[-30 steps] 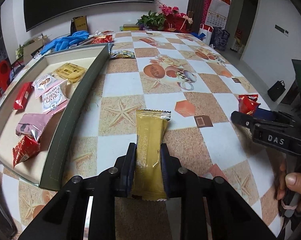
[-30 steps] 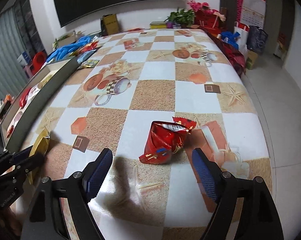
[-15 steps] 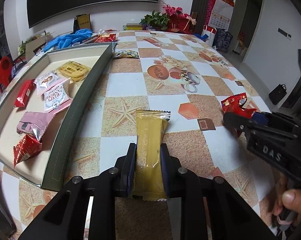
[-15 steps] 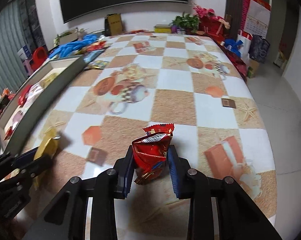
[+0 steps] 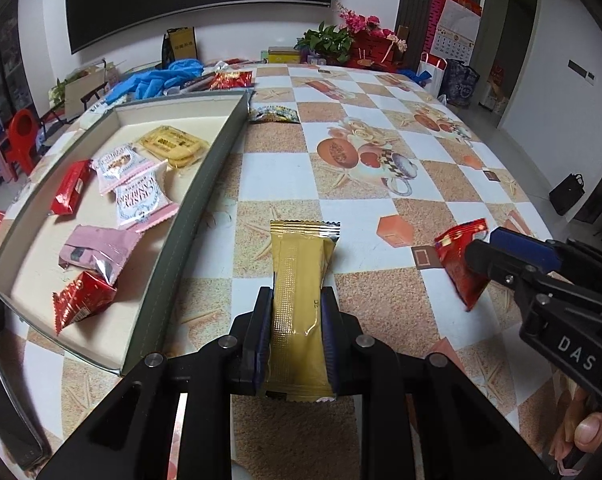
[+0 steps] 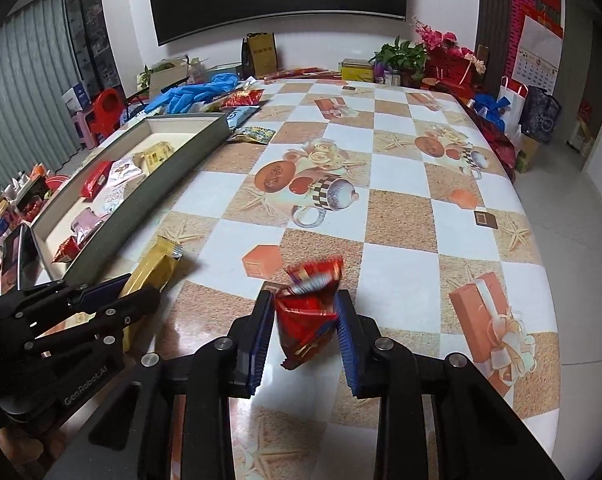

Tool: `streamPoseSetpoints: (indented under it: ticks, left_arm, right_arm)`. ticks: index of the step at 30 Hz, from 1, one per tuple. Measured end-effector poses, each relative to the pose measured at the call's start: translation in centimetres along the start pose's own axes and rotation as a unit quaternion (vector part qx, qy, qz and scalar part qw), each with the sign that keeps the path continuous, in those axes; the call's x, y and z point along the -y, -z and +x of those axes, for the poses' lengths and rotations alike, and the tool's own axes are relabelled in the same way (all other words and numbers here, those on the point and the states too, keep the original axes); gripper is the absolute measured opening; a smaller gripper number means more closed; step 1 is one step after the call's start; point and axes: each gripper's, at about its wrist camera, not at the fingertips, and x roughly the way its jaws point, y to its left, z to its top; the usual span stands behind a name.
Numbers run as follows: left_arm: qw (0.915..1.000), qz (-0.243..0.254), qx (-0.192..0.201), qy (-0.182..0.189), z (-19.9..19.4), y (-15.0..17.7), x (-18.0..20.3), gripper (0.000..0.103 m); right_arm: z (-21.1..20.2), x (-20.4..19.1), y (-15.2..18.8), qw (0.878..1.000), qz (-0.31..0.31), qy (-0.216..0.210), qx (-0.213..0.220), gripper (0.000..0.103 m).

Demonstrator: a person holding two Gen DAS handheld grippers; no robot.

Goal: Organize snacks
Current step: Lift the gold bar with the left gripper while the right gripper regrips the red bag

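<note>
Snacks are split between your two grippers and the box: your left gripper [image 5: 296, 336] has its blue pads pressed flat against the two long sides of a gold packet [image 5: 299, 304], which runs straight out along the fingers with its crimped far end past the tips. From the right wrist view that packet [image 6: 151, 276] sits raised off the checked tablecloth [image 6: 405, 184], tilted up toward the far end, just beside the near corner of the grey box [image 6: 141, 208].

Your right gripper [image 6: 304, 336] is clamped on a red packet [image 6: 307, 312]; the pads bite its crumpled sides and the packet stands up between them, its top edge blurred. Seen from the left wrist view, the right gripper [image 5: 481, 256] comes in from the right edge, angled down and to the left, with the red packet [image 5: 459, 264] sticking out ahead of its tips, clear of the cloth. Your thumb [image 5: 589, 432] shows low at the right edge, behind the black gripper body.

Both tools point forward and down at the table, side by side, near each other but apart.

To the left, the grey box [image 5: 205, 200] lies open with several packets on its pale floor: red, pink-and-white, yellow and mauve ones.
</note>
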Motion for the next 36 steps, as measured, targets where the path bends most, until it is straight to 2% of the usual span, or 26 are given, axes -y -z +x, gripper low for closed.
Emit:
streamPoseSetpoints:
  ticks: [5,13,14,15,16,23,24,25,27,36]
  left_arm:
    - [0.9999,-0.001,-0.011,0.001,0.5,0.4,-0.2,0.025]
    - [0.9999,0.005,-0.009,0.01,0.7,0.9,0.1,0.025]
    - [0.9999,0.007,-0.008,0.009,0.7,0.9,0.1,0.025]
    - [0.9999,0.01,-0.006,0.006,0.8,0.9,0.2,0.025]
    - [0.9999,0.011,-0.005,0.006,0.8,1.0,0.2,0.025]
    - [0.9999,0.01,-0.001,0.009,0.8,0.9,0.0,0.025]
    - [0.9999,0.009,0.0,0.009,0.8,0.9,0.0,0.025]
    - [0.9999,0.009,0.0,0.009,0.8,0.9,0.0,0.025]
    - [0.9999,0.008,0.001,0.01,0.8,0.9,0.0,0.025]
    - [0.9999,0.009,0.002,0.009,0.8,0.9,0.0,0.026]
  right_arm:
    - [0.7,-0.4,0.3,1.0,-0.015,0.012,-0.011,0.033]
    - [2.3,0.9,0.8,0.999,-0.001,-0.002,-0.04,0.034]
    - [2.6,1.2,0.7,0.999,0.006,-0.007,-0.044,0.044]
    - [2.6,1.3,0.8,0.999,0.009,-0.006,-0.044,0.058]
    - [2.5,1.4,0.9,0.999,0.008,0.0,-0.038,0.081]
    - [3.2,1.5,1.1,0.998,-0.023,0.026,-0.053,0.085]
    - [3.3,1.6,1.1,0.998,-0.027,0.03,-0.054,0.089]
    - [3.5,1.8,1.2,0.997,-0.028,0.033,-0.059,0.103]
    - [3.6,2.5,1.3,0.998,-0.022,0.021,-0.058,0.103]
    - [3.3,2.5,1.7,0.999,-0.024,0.024,-0.038,0.103]
